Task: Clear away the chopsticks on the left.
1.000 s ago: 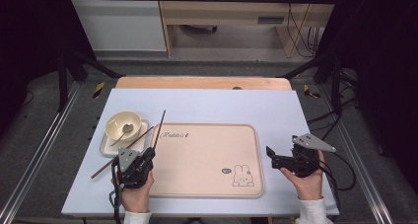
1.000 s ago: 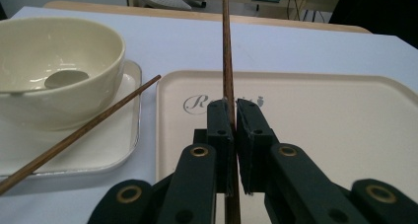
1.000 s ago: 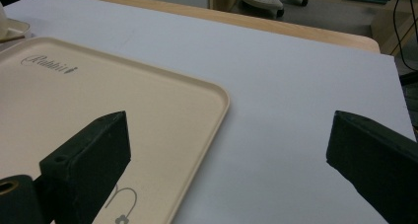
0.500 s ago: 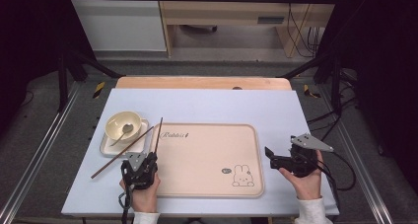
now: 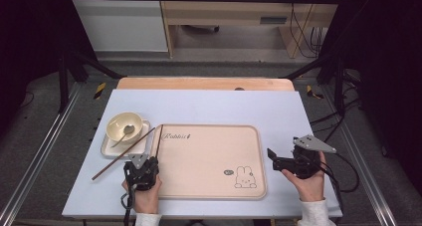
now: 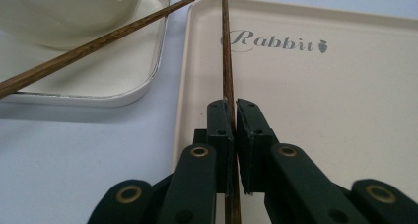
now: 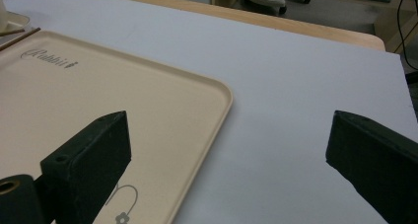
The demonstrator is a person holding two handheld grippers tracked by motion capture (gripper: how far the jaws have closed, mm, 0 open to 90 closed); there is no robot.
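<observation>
Left gripper [image 5: 144,167]: near-left part of the table, at the near-left corner of the tray; jaws clamped on 1 chopstick.

Held chopstick [image 6: 227,61]: dark wood, pinched between the 2 pads, running away from the gripper along the tray's left edge, its far tip close to the word "Rabbit".

Second chopstick [image 5: 122,154]: lying slantwise, far end across the small square plate, near end out on the table to the left of the gripper.

Right gripper [image 5: 278,159]: near-right part of the table, just right of the tray; jaws spread wide with nothing between them, pointing left toward the tray.

Tray [image 5: 209,186]: beige, rectangular, centre of the table, rabbit drawing at its near-right corner.

Square plate [image 5: 107,147]: cream, just left of the tray's far-left corner, carrying 1 bowl.

Bowl [image 5: 115,125]: cream, round, with 1 spoon [image 5: 125,132] inside.

Table [image 5: 224,104]: pale blue-white top.
</observation>
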